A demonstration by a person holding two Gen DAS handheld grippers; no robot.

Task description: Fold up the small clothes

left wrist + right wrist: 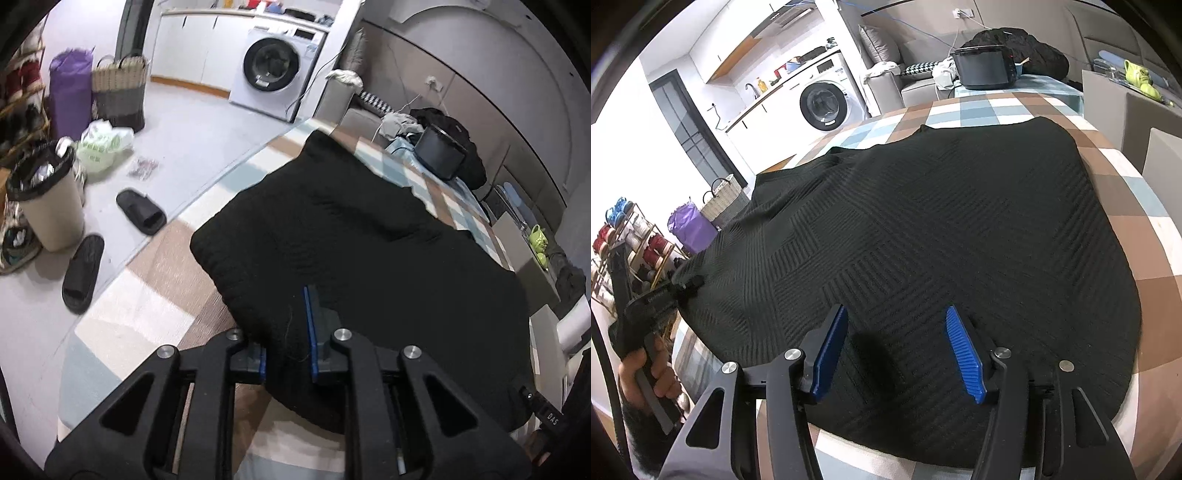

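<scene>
Sweater (923,240), black knit, lies spread on the checked tablecloth (997,107), left gripper (288,339) pinching its near-left edge w/ fabric btwn the pads, right gripper (897,350) spread wide above it, so a one-sided pull prob. skews the fold.

OBSTACLES: black knit garment (923,236) covers most of checked tablecloth (1145,236); black cooker (984,68) and dark bundle (1030,50) at far table end | FREE: bare cloth strip along right edge and far side of garment | FLOOR: slippers (140,212), bin (48,199) beside table's left edge
</scene>
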